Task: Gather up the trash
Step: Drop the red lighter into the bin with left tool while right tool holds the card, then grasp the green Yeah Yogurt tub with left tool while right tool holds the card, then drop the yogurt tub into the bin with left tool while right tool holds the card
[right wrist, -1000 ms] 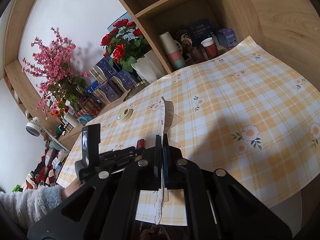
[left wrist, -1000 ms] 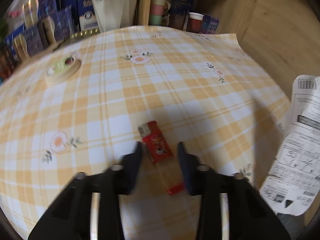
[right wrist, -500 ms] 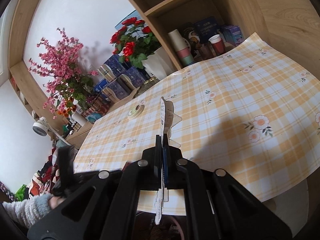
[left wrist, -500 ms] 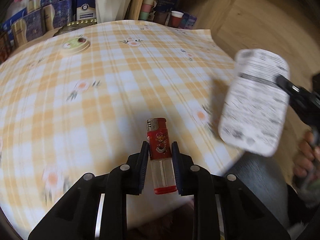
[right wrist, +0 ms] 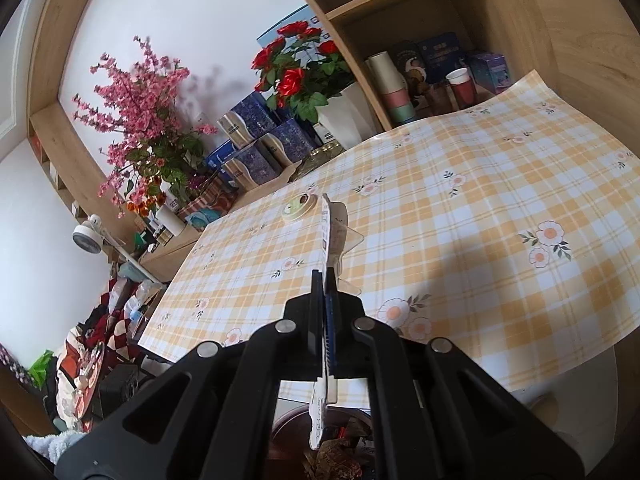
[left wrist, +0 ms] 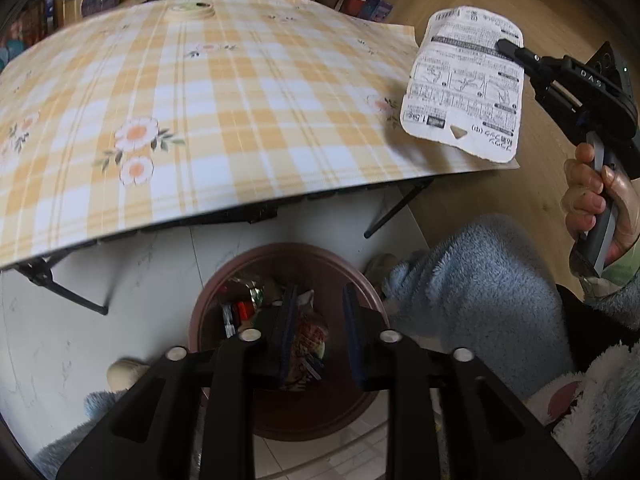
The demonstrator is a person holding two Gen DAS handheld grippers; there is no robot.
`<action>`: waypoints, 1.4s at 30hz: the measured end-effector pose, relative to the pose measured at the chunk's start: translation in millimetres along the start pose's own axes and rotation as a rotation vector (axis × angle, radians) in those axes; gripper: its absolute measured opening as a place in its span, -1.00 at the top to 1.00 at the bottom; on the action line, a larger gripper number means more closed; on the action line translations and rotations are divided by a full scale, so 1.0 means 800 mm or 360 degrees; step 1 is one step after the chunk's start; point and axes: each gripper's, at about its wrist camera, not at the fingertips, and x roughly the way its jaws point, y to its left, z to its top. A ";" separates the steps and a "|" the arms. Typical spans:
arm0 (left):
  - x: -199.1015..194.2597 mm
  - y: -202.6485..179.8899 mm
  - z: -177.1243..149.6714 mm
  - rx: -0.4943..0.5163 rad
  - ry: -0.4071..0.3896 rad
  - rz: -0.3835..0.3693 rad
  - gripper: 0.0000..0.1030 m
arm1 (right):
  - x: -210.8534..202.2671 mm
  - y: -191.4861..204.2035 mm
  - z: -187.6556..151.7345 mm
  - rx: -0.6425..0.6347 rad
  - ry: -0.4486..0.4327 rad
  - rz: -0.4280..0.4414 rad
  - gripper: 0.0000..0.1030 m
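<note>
My left gripper (left wrist: pixel 319 300) hangs over a brown trash bin (left wrist: pixel 360 280) on the floor, just past the table's front edge. Its jaws are opening and nothing is pressed between the pads. Wrappers and a small red item (left wrist: pixel 241 309) lie in the bin below. My right gripper (right wrist: pixel 325 276) is shut on a white printed blister card (right wrist: pixel 327 236), seen edge-on. In the left wrist view that card (left wrist: pixel 464 80) hangs over the table's right corner, pinched at its top by the right gripper (left wrist: pixel 505 46), with a person's hand (left wrist: pixel 592 200) on the handle.
The table carries a yellow checked cloth (left wrist: pixel 240 100) with a tape roll (left wrist: pixel 191 10) at its far side. Shelves with cups, boxes and red flowers (right wrist: pixel 296 68) stand behind it. Fleece-covered legs (left wrist: pixel 480 280) sit to the right of the bin.
My left gripper closed on a red lighter, carried it off the table to above the bin, and its jaws have now parted with the lighter gone from between them. The right gripper drifted slightly with the card.
</note>
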 end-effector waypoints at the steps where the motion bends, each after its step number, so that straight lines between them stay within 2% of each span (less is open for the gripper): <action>1: -0.002 0.000 0.000 0.0005 -0.0018 0.0013 0.11 | 0.001 0.003 0.000 -0.0009 0.0003 -0.0001 0.90; 3: -0.004 0.001 0.003 0.0017 -0.0054 0.0029 0.01 | 0.004 0.008 -0.001 -0.0027 0.0010 -0.0003 0.89; 8: -0.007 0.014 0.032 0.0019 -0.0145 0.0124 -0.51 | 0.014 0.007 -0.003 -0.0054 0.0035 -0.0032 0.89; 10: -0.010 0.023 0.049 0.0018 -0.0191 0.0158 -0.63 | 0.020 0.001 -0.003 -0.0044 0.0048 -0.0042 0.90; 11: -0.010 0.026 0.060 0.0016 -0.0210 0.0172 -0.73 | 0.023 -0.003 -0.003 -0.0037 0.0053 -0.0045 0.89; 15: -0.006 0.053 0.127 0.0012 -0.0316 0.0251 -0.88 | 0.040 -0.022 0.007 -0.0005 0.0066 -0.0058 0.89; 19: 0.014 0.092 0.213 0.0008 -0.0388 0.0357 -0.88 | 0.061 -0.040 0.023 0.0017 0.0052 -0.0058 0.89; 26: 0.084 0.178 0.366 -0.0110 -0.0379 0.0482 -0.88 | 0.100 -0.070 0.058 0.0056 0.0022 -0.0055 0.90; 29: 0.116 0.204 0.424 -0.0149 -0.0404 0.0590 -0.88 | 0.114 -0.081 0.070 0.0071 0.0012 -0.0058 0.90; 33: 0.153 0.220 0.474 -0.0194 -0.0372 0.0667 -0.88 | 0.124 -0.091 0.079 0.0084 0.0005 -0.0062 0.90; 36: 0.174 0.224 0.494 -0.0185 -0.0329 0.0698 -0.88 | 0.127 -0.098 0.082 0.0093 0.0005 -0.0067 0.90; 37: 0.180 0.225 0.497 -0.0172 -0.0314 0.0709 -0.86 | 0.128 -0.101 0.083 0.0096 0.0007 -0.0070 0.90; 38: 0.185 0.224 0.499 -0.0162 -0.0300 0.0716 -0.65 | 0.128 -0.103 0.082 0.0100 0.0008 -0.0073 0.90; 40: 0.185 0.219 0.500 -0.0118 -0.0285 0.0729 -0.63 | 0.127 -0.106 0.081 0.0110 0.0011 -0.0074 0.89; 42: 0.174 0.215 0.495 -0.0092 -0.0298 0.0669 -0.61 | 0.123 -0.107 0.080 0.0117 0.0008 -0.0069 0.90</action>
